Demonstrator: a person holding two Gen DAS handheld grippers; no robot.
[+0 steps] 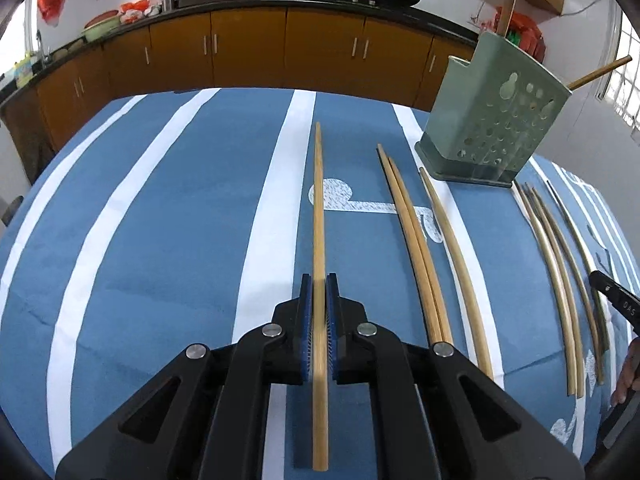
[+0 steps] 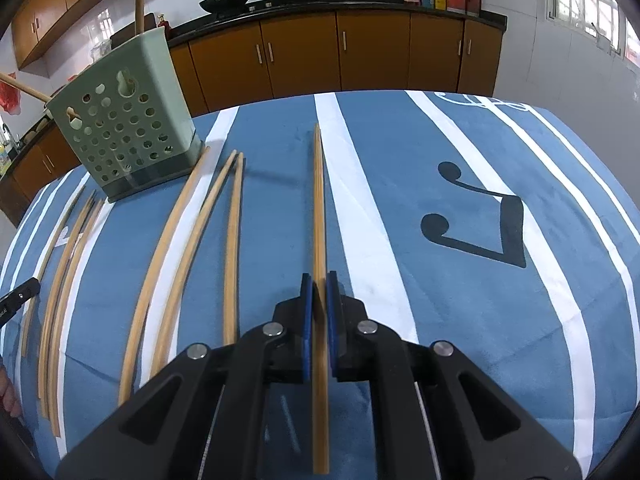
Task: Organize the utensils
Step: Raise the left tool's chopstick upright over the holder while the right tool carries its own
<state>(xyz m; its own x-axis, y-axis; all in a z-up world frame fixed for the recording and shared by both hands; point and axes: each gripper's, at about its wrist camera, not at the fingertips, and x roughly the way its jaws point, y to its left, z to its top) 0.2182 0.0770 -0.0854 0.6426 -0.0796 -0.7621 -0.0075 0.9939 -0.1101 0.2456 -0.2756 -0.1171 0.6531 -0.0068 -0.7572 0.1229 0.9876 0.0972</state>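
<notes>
Left gripper [image 1: 319, 328] is clamping one long, pale bamboo chopstick [image 1: 319, 216] between its blue pads, and right gripper [image 2: 319, 328] is pinching a second bamboo chopstick [image 2: 319, 208] likewise — both sticks are pointing forward over the blue-and-white striped cloth [image 1: 160, 220]. They are looking light, stiff and slick, so I'd be gripping near mid-length to stop pivoting. Count: two held, three tan plus roughly four darker loose on the cloth, two standing in the perforated green plastic holder [image 1: 488, 120] — the target.
</notes>
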